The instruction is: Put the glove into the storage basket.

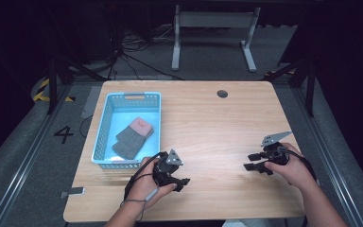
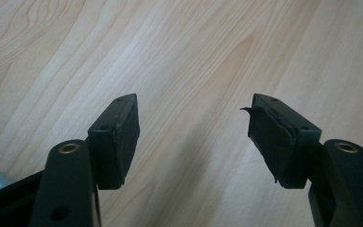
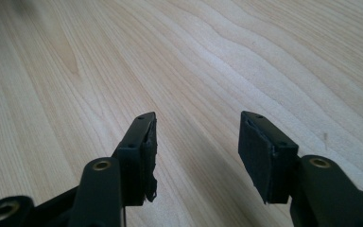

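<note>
Looks like this one's basically wrapped up. The basket [image 1: 105,124] sits at about 9 o'clock on the table [image 1: 208,118], and inside it there's a grey glove [image 1: 128,142] with a pink-cuffed one [image 1: 141,126] lying against its far end, both well within the walls. Nothing else is loose on the tabletop, so I'd guess the sorting is done and all that's left is parking the hands.

Left gripper [image 1: 183,181] is down at roughly 7 o'clock, just off the basket's near corner. In the left gripper view its jaws stand wide apart with bare wood between them, holding nothing.

Right gripper [image 1: 253,161] is over at about 4 o'clock, well clear of the basket. Its jaws are spread too, a bit narrower, empty, pointing across plain tabletop.
</note>
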A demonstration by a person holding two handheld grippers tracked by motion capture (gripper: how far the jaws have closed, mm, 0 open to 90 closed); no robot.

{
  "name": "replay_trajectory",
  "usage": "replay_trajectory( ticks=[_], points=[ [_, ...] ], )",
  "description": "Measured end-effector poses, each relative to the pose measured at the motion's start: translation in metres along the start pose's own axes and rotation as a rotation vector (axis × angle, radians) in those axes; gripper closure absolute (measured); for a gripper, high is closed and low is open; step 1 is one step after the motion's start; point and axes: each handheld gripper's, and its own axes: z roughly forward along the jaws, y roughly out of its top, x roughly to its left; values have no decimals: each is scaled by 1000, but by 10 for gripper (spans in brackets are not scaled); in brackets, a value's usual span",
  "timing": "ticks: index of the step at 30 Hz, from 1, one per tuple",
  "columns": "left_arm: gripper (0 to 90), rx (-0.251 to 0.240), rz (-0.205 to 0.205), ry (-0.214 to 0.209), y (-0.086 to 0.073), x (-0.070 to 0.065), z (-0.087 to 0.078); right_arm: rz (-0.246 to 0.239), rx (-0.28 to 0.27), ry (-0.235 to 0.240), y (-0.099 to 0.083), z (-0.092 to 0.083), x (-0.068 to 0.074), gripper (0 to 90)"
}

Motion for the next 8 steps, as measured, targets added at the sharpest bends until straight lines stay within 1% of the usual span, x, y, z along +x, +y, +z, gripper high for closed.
replay_trajectory(
  ticks=[1,4,5,8],
  points=[
    [351,11,-3,-7,0,0,1,-1,3,1,0,1,0,483],
    [346,4,-16,-23,0,1,0,0,5,-3,0,2,0,483],
    [344,0,-18,-19,0,1,0,0,5,-2,0,2,1,483],
    [344,8,-15,-17,-1,1,0,3,2,-1,1,2,1,482]
  ],
)
